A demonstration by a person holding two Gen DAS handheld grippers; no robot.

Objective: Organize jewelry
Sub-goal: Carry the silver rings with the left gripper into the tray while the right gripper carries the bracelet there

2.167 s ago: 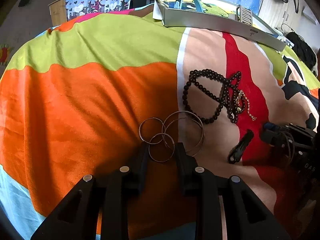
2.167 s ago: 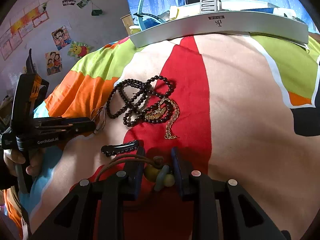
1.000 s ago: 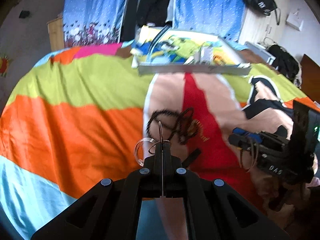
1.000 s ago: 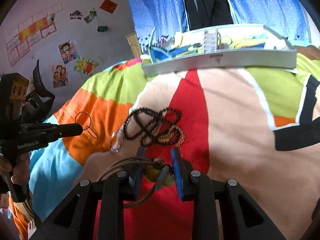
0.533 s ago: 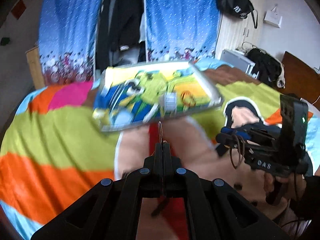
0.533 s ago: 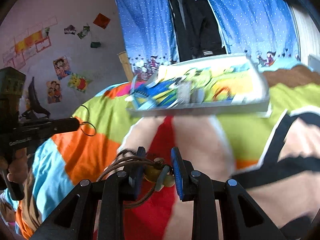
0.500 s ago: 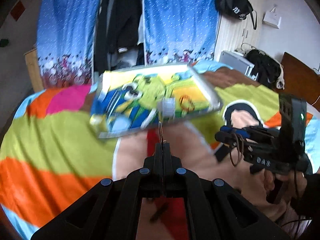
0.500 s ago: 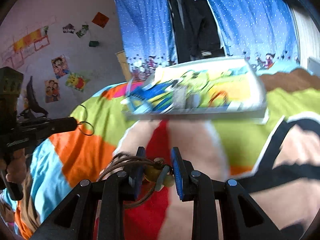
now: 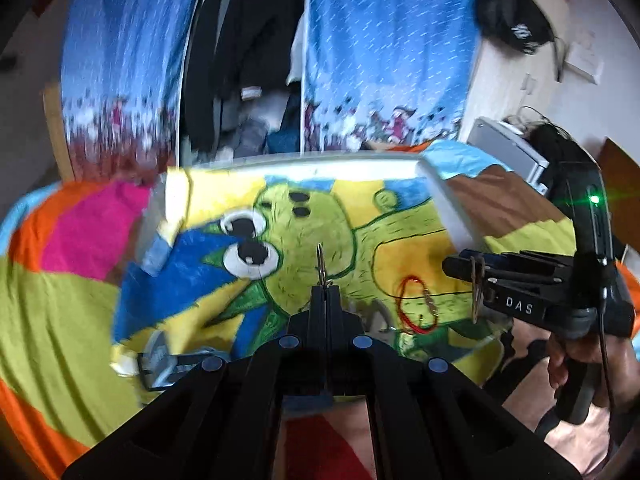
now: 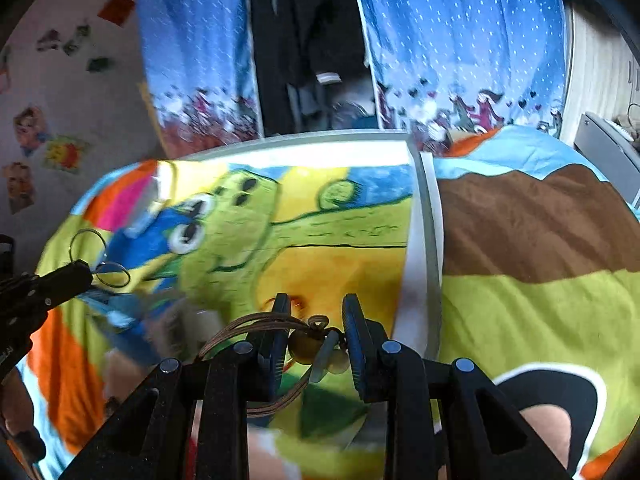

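My left gripper [image 9: 326, 292] is shut on thin silver rings [image 9: 320, 262], seen edge-on above its tips. In the right wrist view the same rings [image 10: 100, 258] dangle from the left gripper [image 10: 86, 272] at the left. My right gripper [image 10: 316, 312] is shut on a brown cord bracelet with yellowish beads [image 10: 308, 344]; its cord loops [image 9: 474, 284] hang from the right gripper [image 9: 452, 268]. Both grippers hover over a white tray [image 9: 444, 200] lined with a green cartoon print. A red bracelet [image 9: 416, 308] lies inside the tray.
The tray's right rim [image 10: 424, 220] rests on a multicoloured bedspread [image 10: 520, 320]. A blurred silvery-blue hair accessory [image 9: 160, 356] lies at the tray's near left corner. Blue curtains [image 9: 380, 40] and dark hanging clothes stand behind the bed. A hand [image 9: 576, 364] holds the right gripper.
Both grippers rose from the bedspread and moved forward over the tray, carrying the rings and the cord bracelet. The black bead necklaces and the hair clip dropped out of view.
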